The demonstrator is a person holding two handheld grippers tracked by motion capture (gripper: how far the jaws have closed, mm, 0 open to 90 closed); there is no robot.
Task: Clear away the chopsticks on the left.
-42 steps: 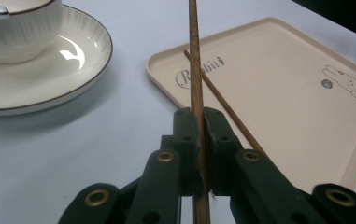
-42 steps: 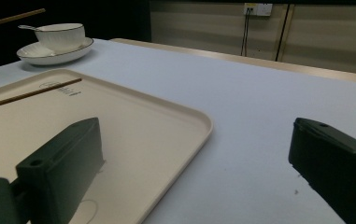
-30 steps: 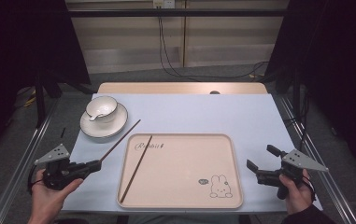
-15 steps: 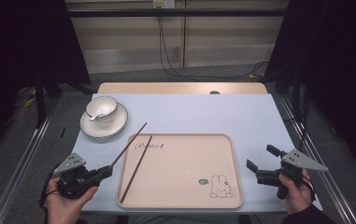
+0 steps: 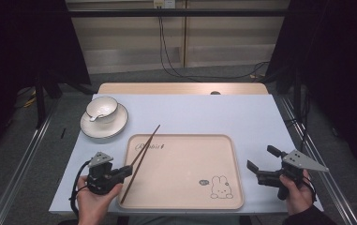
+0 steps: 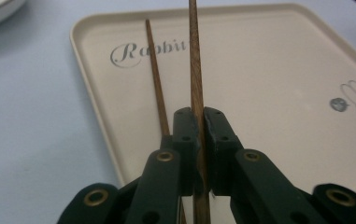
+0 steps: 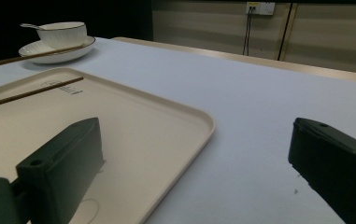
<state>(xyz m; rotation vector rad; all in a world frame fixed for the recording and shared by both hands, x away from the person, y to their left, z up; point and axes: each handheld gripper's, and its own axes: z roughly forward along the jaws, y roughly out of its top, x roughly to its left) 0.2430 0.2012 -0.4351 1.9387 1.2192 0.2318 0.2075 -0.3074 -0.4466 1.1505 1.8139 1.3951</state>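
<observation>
My left gripper [image 5: 128, 169] [image 6: 197, 114] is at the tray's front left corner, shut on a brown chopstick [image 5: 147, 143] [image 6: 193, 60]. That chopstick points away from me, over the tray's left rim toward the saucer. A second chopstick [image 5: 134, 180] [image 6: 156, 74] lies on the beige rabbit tray [image 5: 185, 159] [image 6: 269, 70] along its left side, just beside the held one. My right gripper [image 5: 259, 157] [image 7: 196, 135] rests on the blue table right of the tray [image 7: 119, 121], open, with nothing between its jaws.
A white bowl with a spoon [image 5: 101, 108] [image 7: 61, 31] sits on a saucer [image 5: 115, 125] at the back left. The table's wooden far edge [image 5: 181, 88] lies beyond bare blue surface [image 5: 223, 115]. Metal rails run down both sides.
My left gripper moved right, from the table's left edge to the tray's corner, carrying the held chopstick over the tray beside the lying one. The right gripper stayed still.
</observation>
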